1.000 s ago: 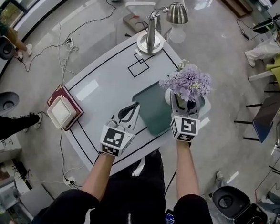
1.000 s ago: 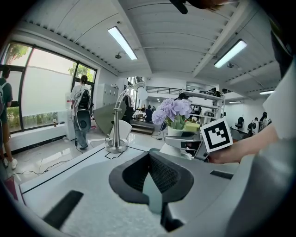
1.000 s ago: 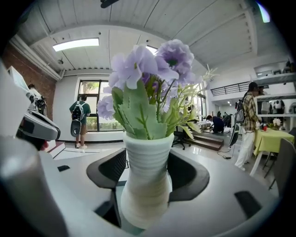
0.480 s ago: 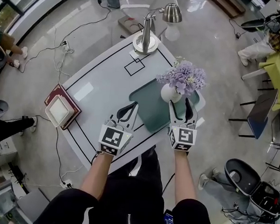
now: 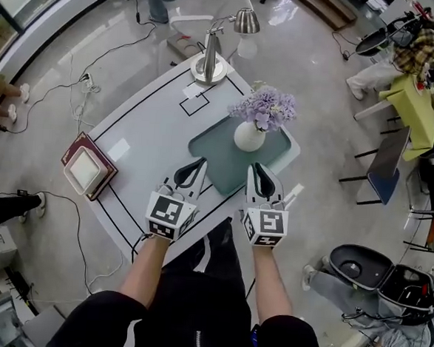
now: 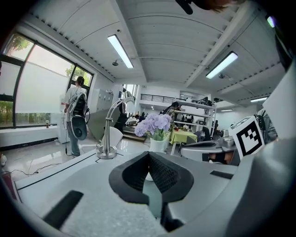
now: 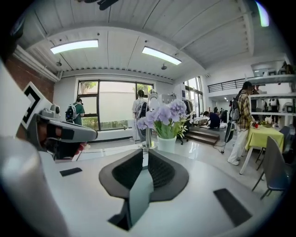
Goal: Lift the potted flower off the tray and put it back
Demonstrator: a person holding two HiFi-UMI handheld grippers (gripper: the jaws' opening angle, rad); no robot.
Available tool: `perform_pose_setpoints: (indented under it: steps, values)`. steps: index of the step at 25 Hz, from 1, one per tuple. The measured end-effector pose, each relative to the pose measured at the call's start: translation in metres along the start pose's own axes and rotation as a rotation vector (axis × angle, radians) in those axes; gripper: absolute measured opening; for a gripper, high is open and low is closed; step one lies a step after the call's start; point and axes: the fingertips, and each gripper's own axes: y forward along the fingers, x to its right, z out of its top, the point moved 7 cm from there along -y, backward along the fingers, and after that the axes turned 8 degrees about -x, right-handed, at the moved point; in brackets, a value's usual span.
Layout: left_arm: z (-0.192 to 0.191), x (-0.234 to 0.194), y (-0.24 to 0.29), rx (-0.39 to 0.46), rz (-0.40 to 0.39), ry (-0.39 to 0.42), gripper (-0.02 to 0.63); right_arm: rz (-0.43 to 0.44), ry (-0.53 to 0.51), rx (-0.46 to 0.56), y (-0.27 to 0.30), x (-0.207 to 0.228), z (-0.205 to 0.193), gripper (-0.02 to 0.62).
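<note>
purple potted flower in white vase [image 5: 250, 128]: upright on teal tray [image 5: 212, 143] | right hand-held gripper [image 5: 260, 168]: let go, withdrawn, jaws just closing, nearly together, empty | put-back looks done

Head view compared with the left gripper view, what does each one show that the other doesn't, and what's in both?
Only the head view shows the red book with a white square dish on it, the black cables on the floor and the open black case. Only the left gripper view shows the ceiling strip lights and the distant shelving. Both show the white pot of purple flowers, the silver desk lamp and the white table.
</note>
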Motion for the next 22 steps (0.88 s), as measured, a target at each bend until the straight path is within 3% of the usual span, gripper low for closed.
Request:
perform_pose_setpoints:
  steps: [3,11,22]
  values:
    - [0.002,0.009,-0.009,0.011,-0.014,0.001,0.005,0.010,0.031,0.019,-0.019,-0.017,0.008,0.019]
    - [0.007,0.033,-0.029,0.025,-0.046,0.039,0.005,0.014,0.103,0.002,-0.049,-0.040,0.008,0.008]
    - [0.002,0.043,-0.043,0.033,-0.066,0.056,0.005,0.001,0.101,0.013,-0.067,-0.052,0.008,0.006]
